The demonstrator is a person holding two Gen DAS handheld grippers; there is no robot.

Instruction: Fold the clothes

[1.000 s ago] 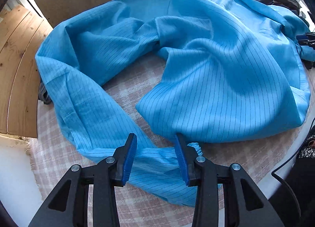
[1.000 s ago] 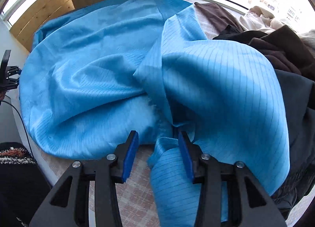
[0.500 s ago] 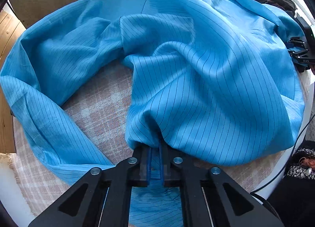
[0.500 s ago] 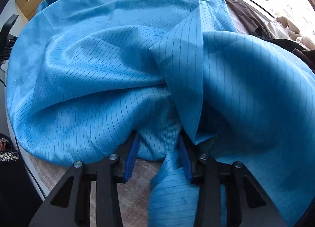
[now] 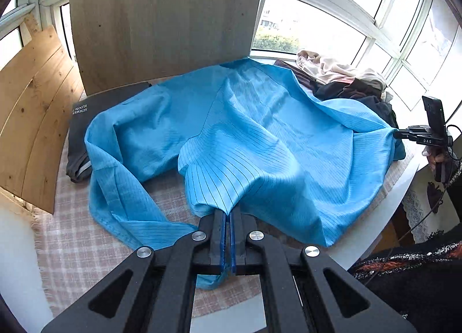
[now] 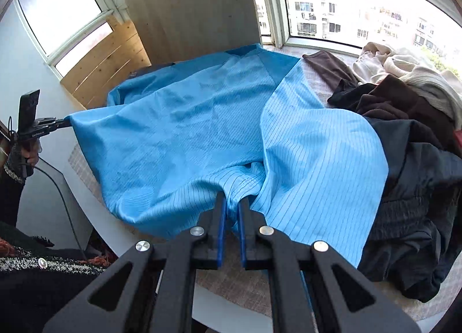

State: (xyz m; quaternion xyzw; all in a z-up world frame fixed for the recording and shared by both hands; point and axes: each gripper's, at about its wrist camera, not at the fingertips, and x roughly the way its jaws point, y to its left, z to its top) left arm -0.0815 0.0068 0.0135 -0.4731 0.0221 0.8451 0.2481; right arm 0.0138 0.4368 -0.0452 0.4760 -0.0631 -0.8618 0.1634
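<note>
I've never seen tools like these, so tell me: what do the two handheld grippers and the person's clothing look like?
Each gripper, left and right, is matte black plastic with two angular fingers, silver rivets and blue pads on the inner faces. Seen from the side, the right one carries an upright black block, white lettering and a thin black cable. The person's sleeve is black knit flecked white and orange.

Rumpled blue pinstriped garment [image 5: 260, 142], edges lifted

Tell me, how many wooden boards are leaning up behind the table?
2. A tall grey-brown board stands at the back behind the blue garment; a yellower pine board leans at the left. Others may be hidden.
</note>
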